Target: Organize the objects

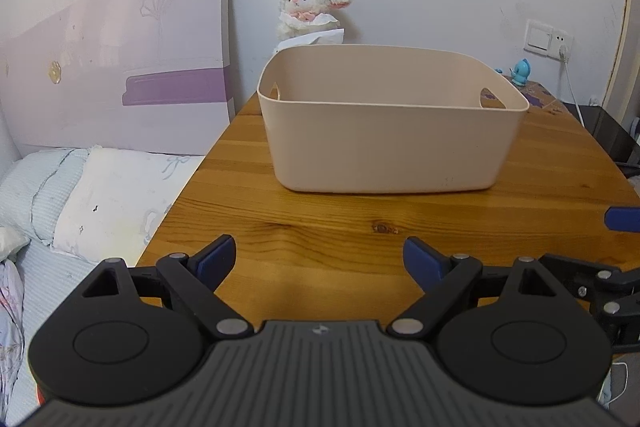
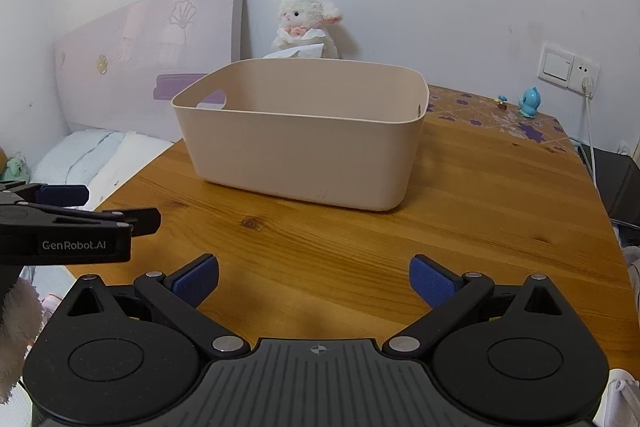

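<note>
— What sits ahead of the left gripper (image 1: 319,259)?

— A beige plastic bin (image 1: 392,143), smooth and matte, with rounded corners, slightly tapering walls and an oval handle cut-out in each end wall. It stands on the wooden table (image 1: 328,223), straight ahead of the spread fingers and well apart from them. What shows of its inside holds nothing.

— And the fingers themselves?

— Black ribbed body, hinged black links, blue pads (image 1: 216,259) at the tips. The jaws stand wide apart over bare wood, holding nothing.

— The right gripper (image 2: 314,281)?

— Same build, jaws equally spread and empty. From it the bin lies ahead and a little to the left. The left gripper's black side, printed "GenRobot.AI", shows at its left.

— The table surface?

— Glossy orange-brown planks with visible grain and a dark knot (image 2: 251,223).

— Beyond the bin?

— A fluffy white plush lamb (image 1: 310,9) sits upright against the wall behind it, and a small blue figurine (image 2: 530,101) stands far ahead to the right on a patterned mat (image 2: 500,119) with purple flowers. Left of the table lie soft, pale pillows (image 1: 92,195).
</note>
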Action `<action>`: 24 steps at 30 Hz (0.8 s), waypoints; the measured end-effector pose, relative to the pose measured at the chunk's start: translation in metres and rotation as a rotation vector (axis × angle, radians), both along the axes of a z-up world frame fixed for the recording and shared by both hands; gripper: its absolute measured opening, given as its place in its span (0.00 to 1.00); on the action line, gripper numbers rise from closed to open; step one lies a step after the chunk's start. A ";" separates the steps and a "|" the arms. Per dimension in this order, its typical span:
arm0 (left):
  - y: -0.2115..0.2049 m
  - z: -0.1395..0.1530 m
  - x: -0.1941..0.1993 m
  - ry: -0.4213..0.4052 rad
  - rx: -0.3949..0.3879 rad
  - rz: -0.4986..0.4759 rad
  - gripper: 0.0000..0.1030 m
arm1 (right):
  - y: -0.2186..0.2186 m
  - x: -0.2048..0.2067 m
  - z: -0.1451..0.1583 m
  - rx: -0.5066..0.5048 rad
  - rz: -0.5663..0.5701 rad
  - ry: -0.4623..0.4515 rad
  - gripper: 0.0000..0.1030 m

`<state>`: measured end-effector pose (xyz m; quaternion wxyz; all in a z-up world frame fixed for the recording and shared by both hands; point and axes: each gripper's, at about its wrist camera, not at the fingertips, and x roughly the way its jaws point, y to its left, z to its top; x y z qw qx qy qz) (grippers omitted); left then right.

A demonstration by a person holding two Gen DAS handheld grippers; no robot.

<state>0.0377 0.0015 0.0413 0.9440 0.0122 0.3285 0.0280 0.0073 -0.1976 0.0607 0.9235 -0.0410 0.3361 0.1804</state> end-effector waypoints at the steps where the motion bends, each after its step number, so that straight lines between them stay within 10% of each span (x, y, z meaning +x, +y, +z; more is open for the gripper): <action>1: -0.001 0.000 -0.002 0.000 0.000 -0.001 0.89 | 0.000 -0.001 0.001 0.001 -0.001 -0.003 1.00; 24: 0.003 0.014 -0.016 -0.024 0.009 0.004 0.89 | -0.005 0.003 0.000 0.009 -0.029 0.002 1.00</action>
